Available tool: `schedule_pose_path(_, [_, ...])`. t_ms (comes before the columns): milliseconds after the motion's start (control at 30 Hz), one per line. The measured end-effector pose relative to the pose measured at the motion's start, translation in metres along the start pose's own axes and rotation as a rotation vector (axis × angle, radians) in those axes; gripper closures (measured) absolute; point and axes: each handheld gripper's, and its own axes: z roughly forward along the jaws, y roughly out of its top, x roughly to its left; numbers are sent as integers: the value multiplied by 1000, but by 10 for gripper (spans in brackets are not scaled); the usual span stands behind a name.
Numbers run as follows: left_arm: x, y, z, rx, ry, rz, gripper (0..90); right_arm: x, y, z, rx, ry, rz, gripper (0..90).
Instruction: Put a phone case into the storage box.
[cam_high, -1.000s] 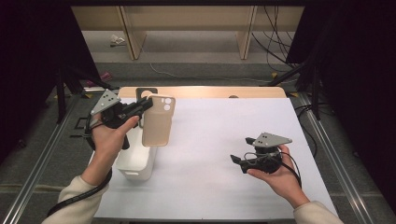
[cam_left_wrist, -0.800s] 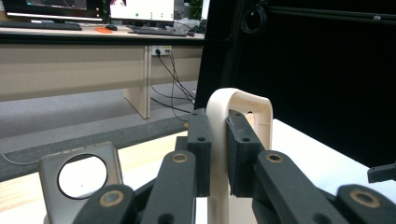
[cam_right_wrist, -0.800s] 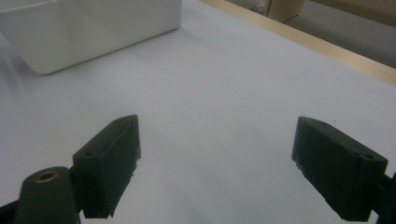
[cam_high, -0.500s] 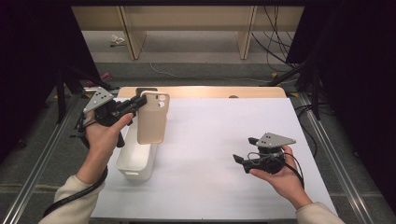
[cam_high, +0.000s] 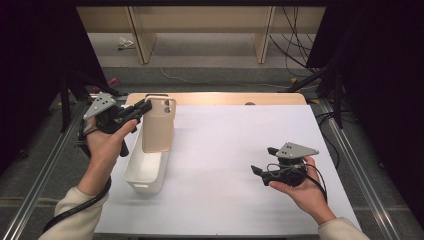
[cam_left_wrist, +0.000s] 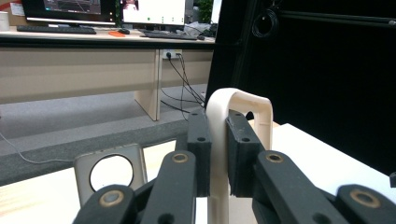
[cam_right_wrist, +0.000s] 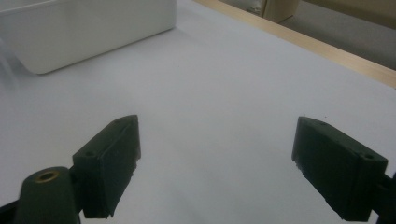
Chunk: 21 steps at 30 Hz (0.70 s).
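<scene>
A beige phone case (cam_high: 159, 127) hangs upright over the far end of a white bin (cam_high: 145, 172). My left gripper (cam_high: 145, 106) is shut on its top edge near the camera cutout. In the left gripper view both black pads (cam_left_wrist: 240, 140) clamp the cream rim of the case (cam_left_wrist: 243, 100), with the left gripper (cam_left_wrist: 218, 149) pointing level. My right gripper (cam_high: 263, 160) rests in a hand at the right of the white table sheet (cam_high: 225, 150), jaws pointing left. In the right gripper view the right gripper (cam_right_wrist: 215, 163) stands wide open over bare sheet with nothing between its pads.
A second, grey case with a round hole (cam_left_wrist: 112, 172) lies on the wooden strip (cam_high: 225, 98) at the table's far edge, behind the held one. The bin's corner (cam_right_wrist: 93, 28) shows far off in the right gripper view. Metal rails (cam_high: 350, 150) run along both sides.
My left gripper has drifted a little to the left with the phone case still in it. The right gripper has stayed where it was, still open.
</scene>
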Motion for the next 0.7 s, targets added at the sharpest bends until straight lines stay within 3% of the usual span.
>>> schedule_pose_path(700, [12,1,-4,-9,18,-5,813,-3,-3,-5,-9,-9,16,162])
